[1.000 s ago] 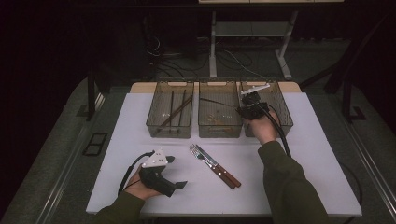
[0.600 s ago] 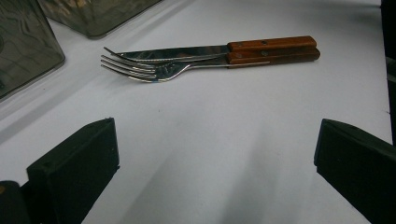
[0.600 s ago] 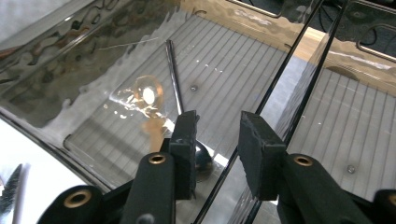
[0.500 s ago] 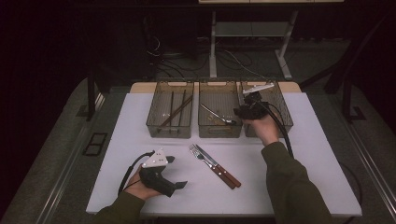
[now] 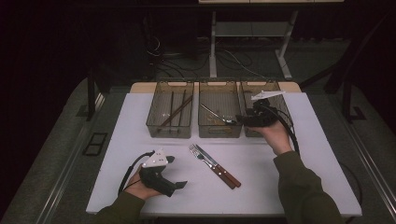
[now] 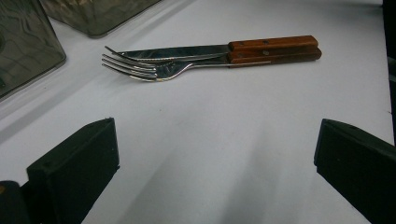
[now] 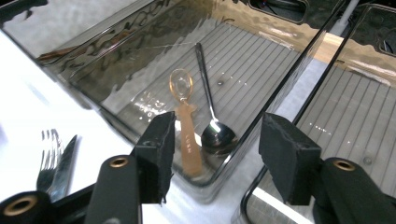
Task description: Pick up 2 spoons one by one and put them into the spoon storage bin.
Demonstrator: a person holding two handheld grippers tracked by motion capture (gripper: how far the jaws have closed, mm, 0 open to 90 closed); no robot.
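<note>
- The metal spoon [image 7: 215,133] lay inside the middle bin [image 5: 219,130], beside an amber plastic spoon [image 7: 184,123], sorted by type.
- My right gripper [image 7: 215,154] hung over that bin's corner, jaws just opened, empty.
- My left gripper [image 6: 210,177] rested agape near that bin, facing fork [image 6: 140,70] and knife [image 6: 187,52].

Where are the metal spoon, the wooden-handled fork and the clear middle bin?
Shiny metal spoon [image 7: 218,135], right gripper view, on its bowl.
Wooden-handled steel fork [image 6: 140,70], left gripper view, on its tines.
Clear smoky plastic middle bin [image 5: 219,131], high view, on its near wall.
</note>
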